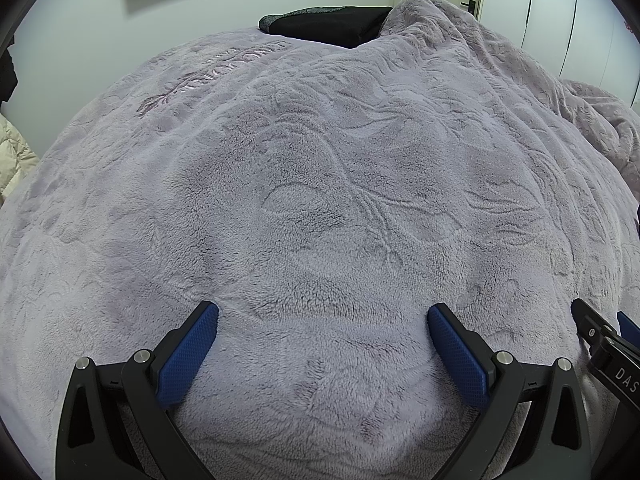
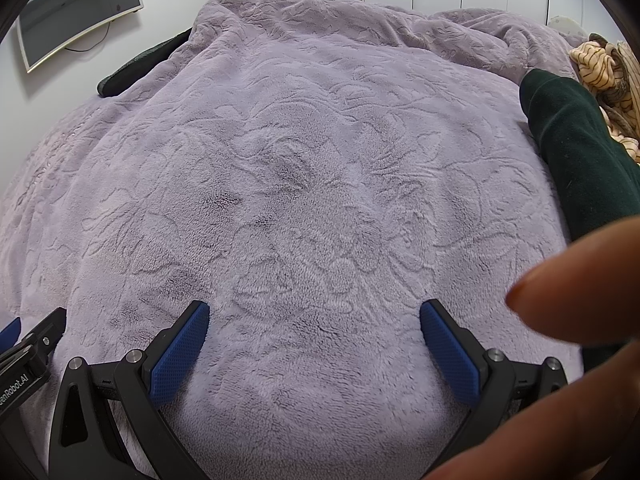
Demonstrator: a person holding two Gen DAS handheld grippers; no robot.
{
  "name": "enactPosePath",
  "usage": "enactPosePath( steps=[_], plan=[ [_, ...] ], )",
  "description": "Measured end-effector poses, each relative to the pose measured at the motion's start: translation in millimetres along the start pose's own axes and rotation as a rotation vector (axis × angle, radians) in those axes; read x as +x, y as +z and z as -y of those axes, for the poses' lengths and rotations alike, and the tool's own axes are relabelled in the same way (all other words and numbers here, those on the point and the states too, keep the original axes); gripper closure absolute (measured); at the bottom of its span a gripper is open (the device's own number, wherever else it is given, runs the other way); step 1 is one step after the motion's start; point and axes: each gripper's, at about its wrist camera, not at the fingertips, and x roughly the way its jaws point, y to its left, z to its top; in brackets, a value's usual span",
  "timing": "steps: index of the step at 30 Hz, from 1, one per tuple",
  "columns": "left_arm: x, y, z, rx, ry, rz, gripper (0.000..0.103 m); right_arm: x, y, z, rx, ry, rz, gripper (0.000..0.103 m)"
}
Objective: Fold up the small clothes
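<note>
My left gripper (image 1: 322,312) is open and empty, just above the lilac fleece blanket (image 1: 320,180) on the bed. My right gripper (image 2: 314,310) is also open and empty over the same blanket (image 2: 300,180). A dark green garment (image 2: 576,152) lies at the right edge of the right wrist view, well beyond the right finger. A crumpled beige striped cloth (image 2: 604,68) lies behind it. The right gripper's side (image 1: 604,348) shows at the lower right of the left wrist view, and the left gripper's side (image 2: 28,348) at the lower left of the right wrist view.
A black folded item (image 1: 328,24) lies at the bed's far edge. The blanket bunches up at the far right (image 1: 520,60). A monitor hangs on the wall (image 2: 76,8). White wardrobe doors (image 1: 560,12) stand behind. A blurred human finger (image 2: 572,288) covers the lower right.
</note>
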Motion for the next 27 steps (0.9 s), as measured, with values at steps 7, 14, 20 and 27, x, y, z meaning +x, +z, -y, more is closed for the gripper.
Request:
enactPosePath(
  steps=[7,14,20,27],
  plan=[
    [0.2,0.0,-0.6,0.000,0.000,0.000,0.000,1.1,-0.7,-1.0,-0.003,-0.003,-0.004,0.000],
    [0.1,0.0,-0.4,0.000,0.000,0.000,0.000,1.6,-0.9,-1.1,-0.003,-0.003,-0.004,0.000],
    [0.1,-0.1,-0.3,0.000,0.000,0.000,0.000,1.6,-0.9,-1.0,-0.003,-0.003,-0.004,0.000],
    [-0.6,-0.4,-0.7,-0.009,-0.012,0.002,0.000,1.8,-1.0,-0.8,-0.002,-0.003,-0.004,0.000]
  ],
)
